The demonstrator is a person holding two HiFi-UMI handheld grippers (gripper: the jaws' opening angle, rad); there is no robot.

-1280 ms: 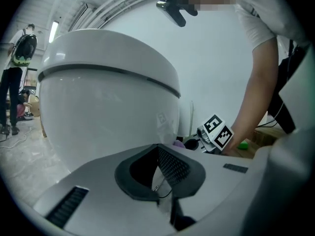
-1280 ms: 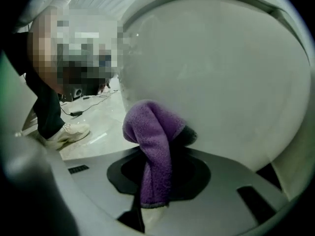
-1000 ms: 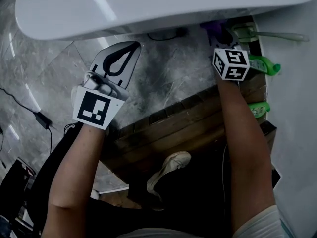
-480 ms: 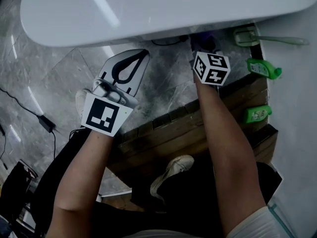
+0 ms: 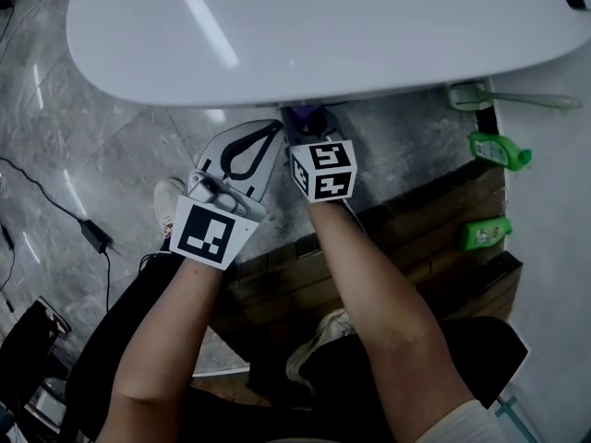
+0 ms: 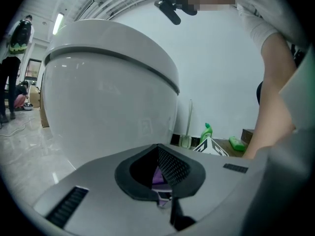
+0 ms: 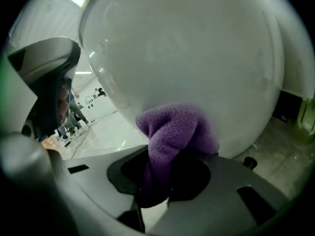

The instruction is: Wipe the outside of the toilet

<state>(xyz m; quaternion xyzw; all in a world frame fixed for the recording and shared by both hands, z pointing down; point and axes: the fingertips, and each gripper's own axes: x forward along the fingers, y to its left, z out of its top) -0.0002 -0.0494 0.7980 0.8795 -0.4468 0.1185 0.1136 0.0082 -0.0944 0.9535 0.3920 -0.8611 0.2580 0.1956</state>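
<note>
Two hand-held grippers are seen under the overhanging rim of a glossy white ceramic toilet, whose smooth, rounded bowl fills the head view at 12 o'clock. A fluffy purple fleece cloth is pinched between the jaws of the right gripper. Its bunched, folded top is pressed against the curved underside of the bowl at the middle of the head view.

The left gripper is held just beside it, at 9 o'clock of the right one. Its grey plastic jaws are drawn together at the tips, and a teardrop-shaped gap lined with black is enclosed behind them. Nothing is gripped there; only a sliver of purple is seen through that gap.

Polished grey marbled floor tiles are spread beneath, with light reflected in streaks. A dark slatted wooden platform is laid toward 4 o'clock, against a plain white wall. Two green plastic bottles are lying on it at 3 o'clock, and a pale long-handled brush is set at 2 o'clock. A thin black cable is trailed across the tiles at 9 o'clock.
</note>
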